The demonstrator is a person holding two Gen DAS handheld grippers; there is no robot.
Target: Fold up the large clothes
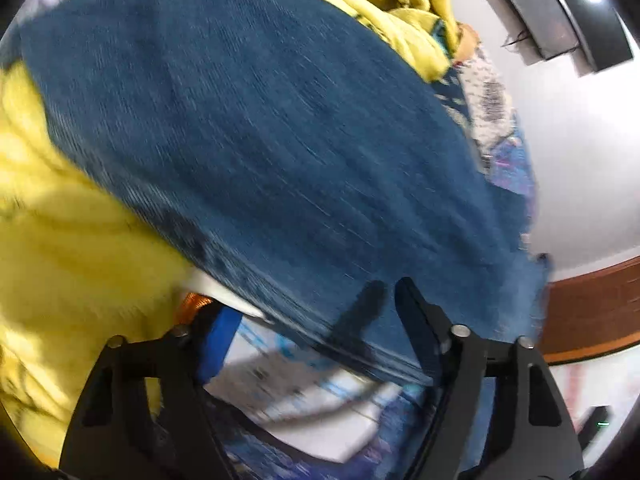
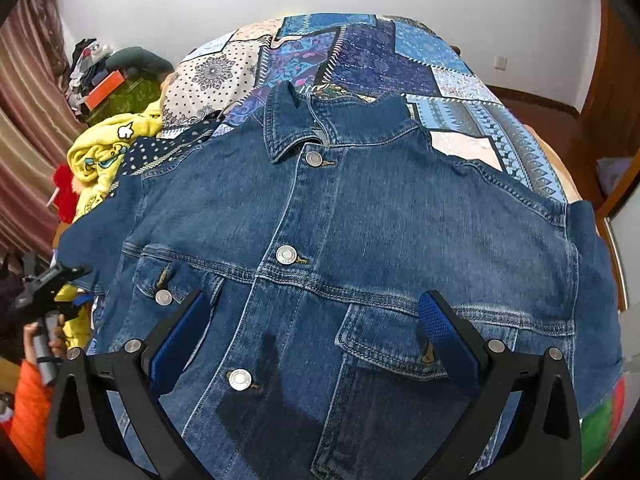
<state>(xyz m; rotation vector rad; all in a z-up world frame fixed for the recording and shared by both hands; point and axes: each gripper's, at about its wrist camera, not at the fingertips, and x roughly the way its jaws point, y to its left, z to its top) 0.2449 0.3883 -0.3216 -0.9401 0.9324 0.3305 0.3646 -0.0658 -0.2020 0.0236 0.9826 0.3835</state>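
A blue denim jacket (image 2: 360,220) lies front up and buttoned on the bed, collar at the far side. My right gripper (image 2: 314,296) hovers open over its lower front, fingers on either side of the button placket and a chest pocket, nothing between the pads. My left gripper (image 2: 78,276), held by a hand at the left edge of the right wrist view, is at the jacket's left sleeve. In the blurred left wrist view the denim sleeve (image 1: 260,120) fills the frame. Its edge runs across the gap of the left gripper (image 1: 314,300), whose jaws stand apart.
A patchwork quilt (image 2: 360,52) covers the bed. Yellow clothing (image 2: 104,152) is heaped left of the jacket and shows beside the sleeve (image 1: 60,240). Striped curtains (image 2: 24,120) and a cluttered stand (image 2: 106,88) are at the left, a wooden door (image 2: 608,100) at the right.
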